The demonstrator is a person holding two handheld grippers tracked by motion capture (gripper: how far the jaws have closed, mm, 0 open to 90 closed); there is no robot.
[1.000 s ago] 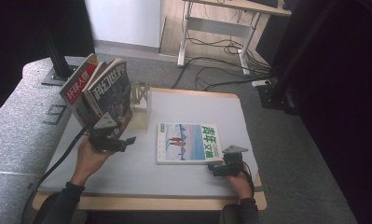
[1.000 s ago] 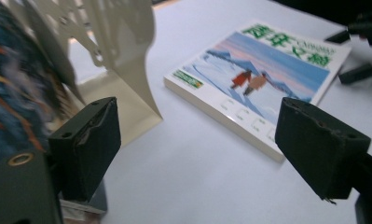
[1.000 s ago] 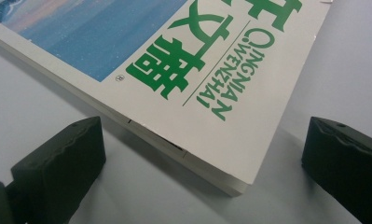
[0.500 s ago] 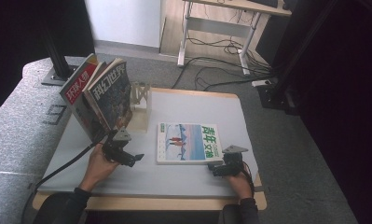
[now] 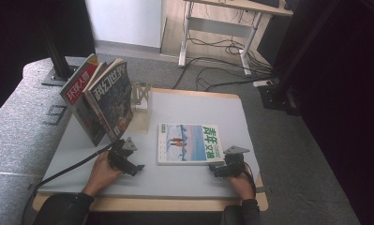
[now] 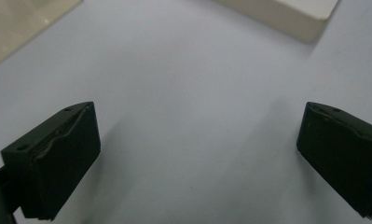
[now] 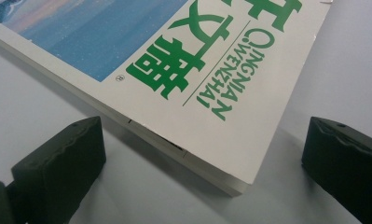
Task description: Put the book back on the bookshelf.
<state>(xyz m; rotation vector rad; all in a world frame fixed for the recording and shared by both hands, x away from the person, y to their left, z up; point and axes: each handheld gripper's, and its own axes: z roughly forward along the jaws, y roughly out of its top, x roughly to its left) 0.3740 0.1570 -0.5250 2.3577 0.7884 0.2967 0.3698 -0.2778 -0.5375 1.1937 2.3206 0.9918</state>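
Note:
A magazine with green lettering lies flat in the middle of the grey table. My right gripper rests open at its near right corner; in the right gripper view that corner sits between the wide jaws, untouched. My left gripper is low over the table, just left of the flat magazine. Its jaws have just been opening, and the left gripper has only bare table between them. Two magazines stand leaning at the far left.
A small wooden rack stands by the leaning magazines. A pale slab corner shows at the top right of the left gripper view. A grey padded surface flanks the table's left side. A desk frame and cables lie beyond.
My left hand has come down from beside the standing magazines to just above the table, nearer the front edge. The right gripper and the flat magazine have stayed put.

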